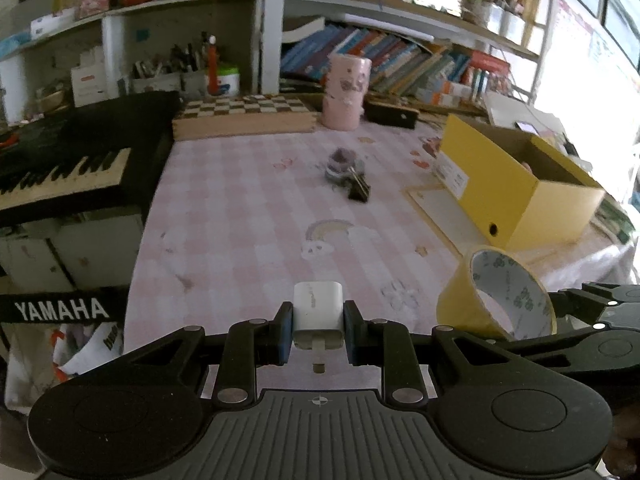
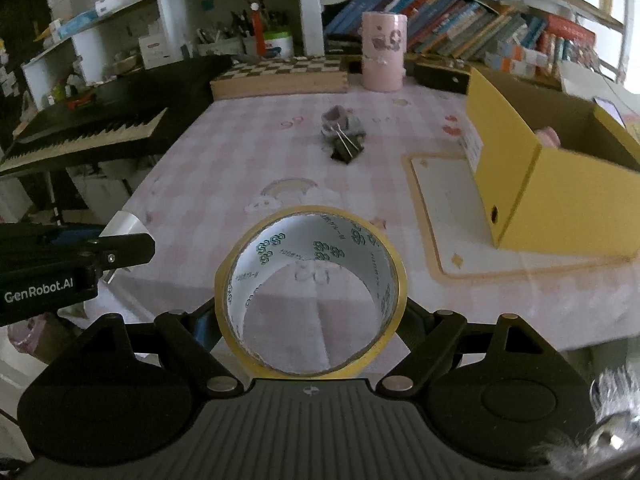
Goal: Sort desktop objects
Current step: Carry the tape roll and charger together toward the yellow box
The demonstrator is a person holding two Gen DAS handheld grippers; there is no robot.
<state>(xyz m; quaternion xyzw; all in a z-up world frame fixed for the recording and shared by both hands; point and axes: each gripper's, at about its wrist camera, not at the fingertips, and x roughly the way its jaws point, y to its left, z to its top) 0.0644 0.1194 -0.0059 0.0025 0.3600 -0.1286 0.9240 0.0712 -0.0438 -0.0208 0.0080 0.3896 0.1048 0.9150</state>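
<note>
Tape (image 2: 310,292), a yellow roll, sits clamped by its outer sides in the right gripper (image 2: 310,320), while the left gripper (image 1: 318,330) pinches a white charger plug (image 1: 318,312), both apparently bound for the open yellow box (image 2: 560,184) at the table's right edge. Binder clips (image 2: 344,140) lie mid-table on the pink checked cloth (image 2: 240,152); bookshelves (image 2: 460,20) line the far edge.

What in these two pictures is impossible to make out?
- Yellow box contents: right wrist view, its walls hide all but a pink bit.
- Small pile by the binder clip: left wrist view, blurred.
- Right tongs pads: hidden behind the tape roll.
- Charger label in the left tongs: too small.
</note>
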